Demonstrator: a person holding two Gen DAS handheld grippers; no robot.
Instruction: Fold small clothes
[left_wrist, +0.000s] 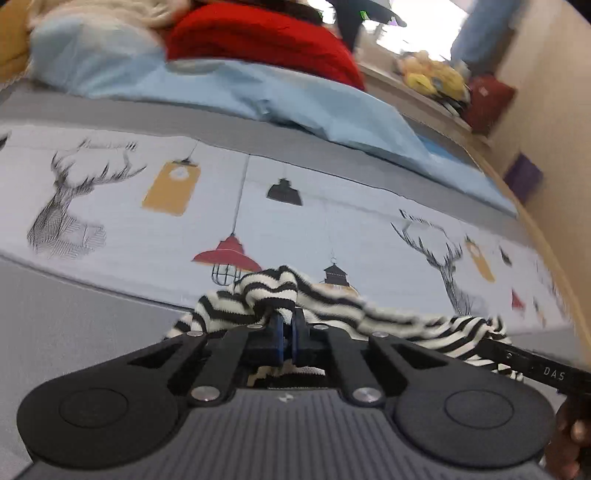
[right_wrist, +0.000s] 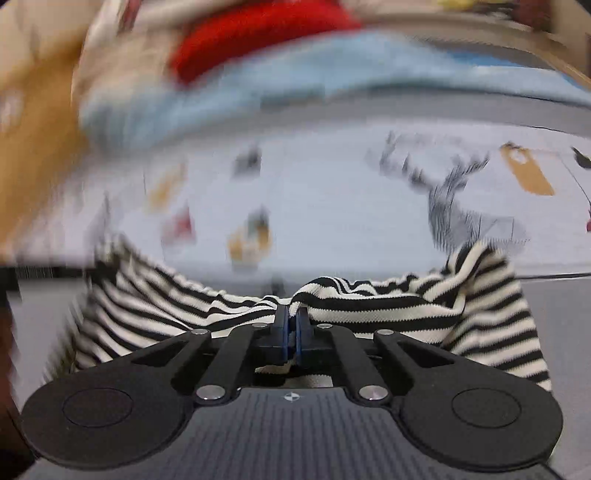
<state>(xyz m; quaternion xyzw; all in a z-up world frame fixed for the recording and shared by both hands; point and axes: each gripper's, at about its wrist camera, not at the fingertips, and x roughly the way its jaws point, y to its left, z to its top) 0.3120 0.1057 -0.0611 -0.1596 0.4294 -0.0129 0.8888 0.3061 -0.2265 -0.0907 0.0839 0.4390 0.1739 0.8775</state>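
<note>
A small black-and-white striped garment (left_wrist: 332, 302) hangs stretched between my two grippers above the bed. My left gripper (left_wrist: 287, 317) is shut on one bunched edge of it. In the right wrist view my right gripper (right_wrist: 291, 314) is shut on another edge of the striped garment (right_wrist: 406, 306), which sags to both sides of the fingers. The other gripper's black finger (left_wrist: 532, 365) shows at the right of the left wrist view, under the cloth. The right wrist view is blurred by motion.
The bed has a pale sheet printed with deer and lamps (left_wrist: 258, 206). A light blue pillow (left_wrist: 258, 92) and a red blanket (left_wrist: 258, 40) lie at the far end. A wooden bed frame (left_wrist: 546, 236) and a wall run along the right.
</note>
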